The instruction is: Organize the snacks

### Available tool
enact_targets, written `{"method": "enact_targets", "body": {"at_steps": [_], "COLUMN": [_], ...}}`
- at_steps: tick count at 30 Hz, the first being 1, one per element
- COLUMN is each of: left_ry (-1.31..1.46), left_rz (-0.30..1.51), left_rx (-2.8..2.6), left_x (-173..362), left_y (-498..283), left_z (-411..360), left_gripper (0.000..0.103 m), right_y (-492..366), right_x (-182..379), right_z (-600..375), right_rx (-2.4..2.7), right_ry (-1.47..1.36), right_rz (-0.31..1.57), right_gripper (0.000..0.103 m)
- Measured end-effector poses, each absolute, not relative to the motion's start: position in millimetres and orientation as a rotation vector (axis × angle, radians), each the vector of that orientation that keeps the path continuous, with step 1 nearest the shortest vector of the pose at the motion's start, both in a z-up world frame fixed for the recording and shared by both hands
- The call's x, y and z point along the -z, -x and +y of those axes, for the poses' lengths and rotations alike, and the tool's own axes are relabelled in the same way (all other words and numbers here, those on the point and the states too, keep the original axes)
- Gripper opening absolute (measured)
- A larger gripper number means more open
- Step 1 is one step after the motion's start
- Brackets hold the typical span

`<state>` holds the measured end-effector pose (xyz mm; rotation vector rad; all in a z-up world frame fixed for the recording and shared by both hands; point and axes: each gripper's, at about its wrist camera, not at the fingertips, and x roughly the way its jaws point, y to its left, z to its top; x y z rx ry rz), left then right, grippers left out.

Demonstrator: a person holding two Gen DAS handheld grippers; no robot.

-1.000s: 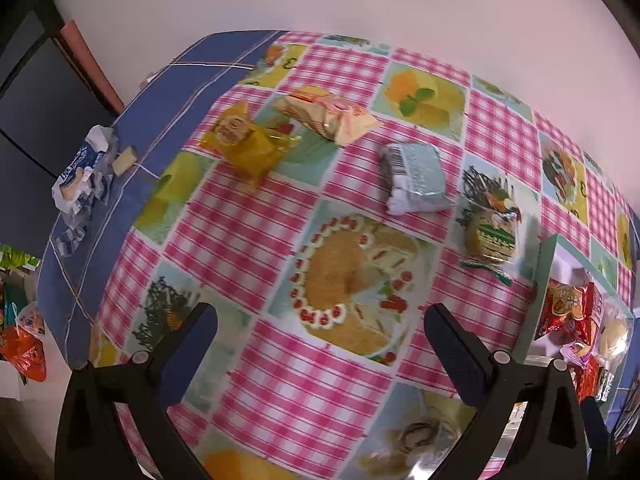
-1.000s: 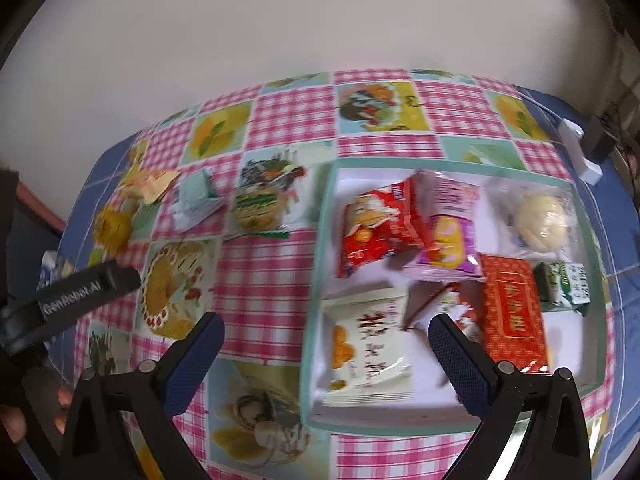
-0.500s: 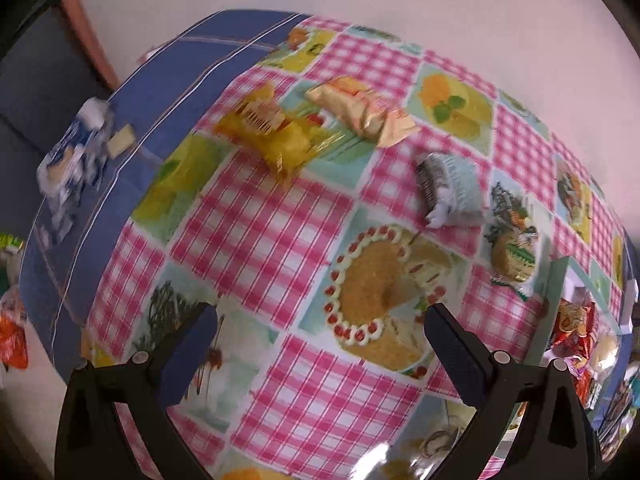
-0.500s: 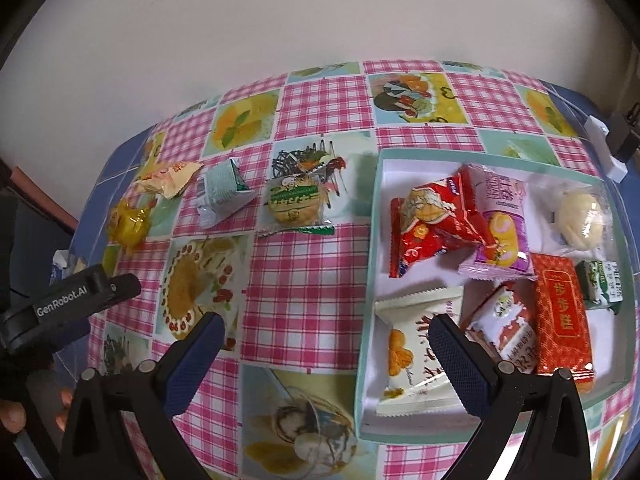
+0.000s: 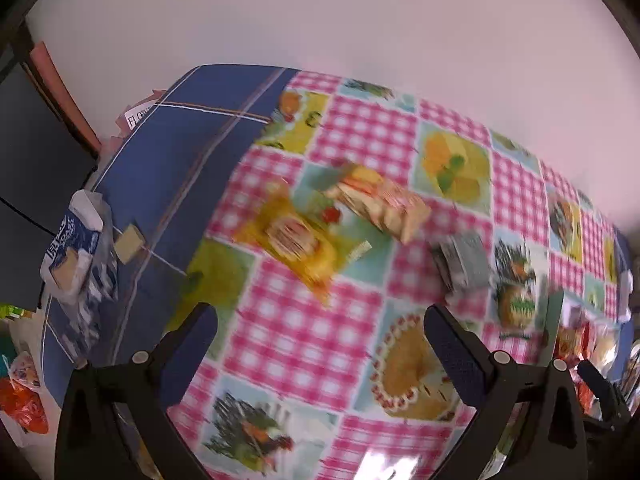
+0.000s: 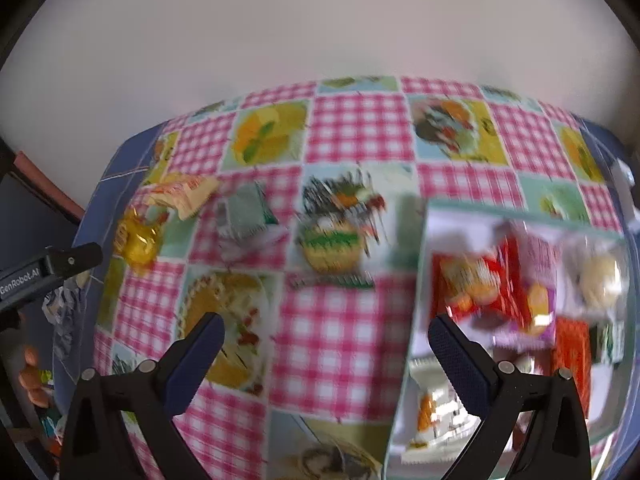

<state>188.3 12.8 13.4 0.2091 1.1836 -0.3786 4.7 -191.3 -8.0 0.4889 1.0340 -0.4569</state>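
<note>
Both grippers' fingers (image 5: 200,328) stand spread wide and hold nothing: the left gripper (image 5: 320,336) faces the yellow packet (image 5: 298,242) lying loose at the table's far left, likely the next pick. The right gripper (image 6: 324,340) hangs near the tray (image 6: 416,280) at right, which already holds several snacks, while the beige packet (image 5: 384,204), silver packet (image 5: 464,260) and round cake (image 6: 332,244) lie outside it.

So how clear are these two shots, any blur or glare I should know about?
Left wrist view: motion blur smears the yellow snack packet and the silver one; a glare patch sits on the tablecloth at the bottom edge. Right wrist view: the tray and its snacks are streaked; both views bow from fisheye.
</note>
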Motion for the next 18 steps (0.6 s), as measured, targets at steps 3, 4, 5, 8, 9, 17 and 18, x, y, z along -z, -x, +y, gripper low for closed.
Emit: {"method": "enact_targets", "body": {"at_steps": [3, 4, 5, 8, 9, 17, 18], "left_ry": [-0.176, -0.175, -0.179, -0.192, -0.182, -0.022, 0.004], "left_rz": [1.201, 1.202, 1.199, 1.202, 1.216, 1.370, 1.380], "left_rx": [0.370, 0.367, 0.368, 0.384, 0.390, 0.360, 0.362], "left_x": [-13.2, -11.3, -10.1, 0.3, 5.6, 55.1, 60.3], "left_y": [-213.4, -219.7, -223.3, -237.3, -242.1, -262.5, -264.6], "left_z": [22.9, 24.2, 24.7, 23.4, 23.1, 29.9, 30.8], "left_gripper": [0.103, 0.103, 0.103, 0.103, 0.103, 0.103, 0.103], "right_y": [-30.4, -39.1, -47.9, -75.6, -86.4, -150.6, -158.6], "right_x": [-5.3, -9.0, -12.0, -15.8, -15.3, 4.7, 8.3], "right_z": [-194.2, -194.9, -195.9, -195.9, -195.3, -189.0, -187.4], "right_rx": [0.441, 0.429, 0.414, 0.365, 0.348, 0.276, 0.269], "right_ry": [-0.463, -0.461, -0.460, -0.455, -0.453, -0.420, -0.410], "right_rz": [1.022, 1.017, 1.013, 1.018, 1.023, 1.057, 1.063], "right_gripper": [0.103, 0.103, 0.103, 0.103, 0.103, 0.103, 0.103]}}
